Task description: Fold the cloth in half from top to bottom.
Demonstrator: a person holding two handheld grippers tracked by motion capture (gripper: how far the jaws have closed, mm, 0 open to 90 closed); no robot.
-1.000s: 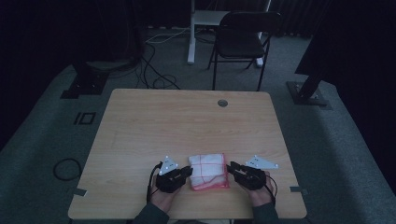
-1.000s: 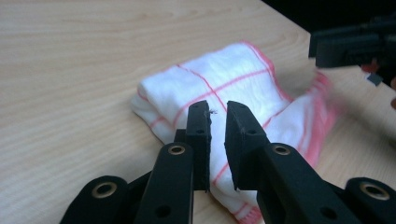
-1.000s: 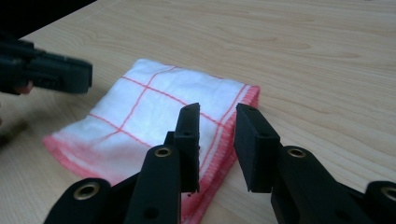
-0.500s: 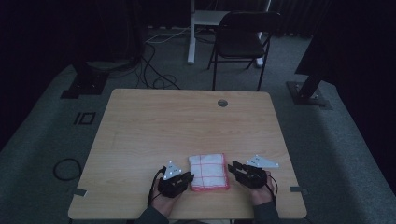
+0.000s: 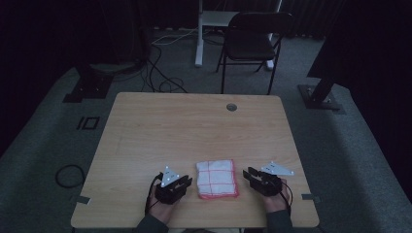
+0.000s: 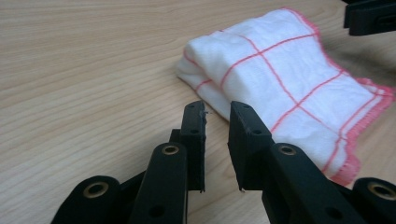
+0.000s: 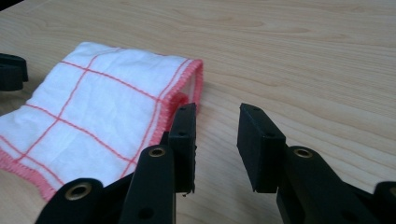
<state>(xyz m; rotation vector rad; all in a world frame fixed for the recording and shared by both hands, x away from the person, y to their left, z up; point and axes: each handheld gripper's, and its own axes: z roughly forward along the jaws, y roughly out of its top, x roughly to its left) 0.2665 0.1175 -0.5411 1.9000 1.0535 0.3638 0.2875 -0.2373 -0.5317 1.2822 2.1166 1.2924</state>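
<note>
Clearly a pause between folds, to judge from the layout: folded white cloth with a red grid [image 5: 217,178] lying flat low in the middle of the high view, on the near part of the tabletop [image 5: 194,131], flanked by both tools. Left hand-held gripper [image 5: 186,182] just beside the cloth's left edge, jaws slightly apart and holding nothing; in the left gripper view, tips [image 6: 217,119] short of the rolled fold of the cloth [image 6: 280,79], in the upper right of that frame. Right hand-held gripper [image 5: 248,173] near the cloth's right edge, jaws wider apart and likewise empty; in the right gripper view [image 7: 215,122], red-stitched hem [image 7: 196,86] just past the left-hand jaw tip. Next, probably, a fresh pinch: jaws slid low along the wood, closed on an edge or corner at each side, every layer caught together, then lifted evenly to fold again or carry off.
</note>
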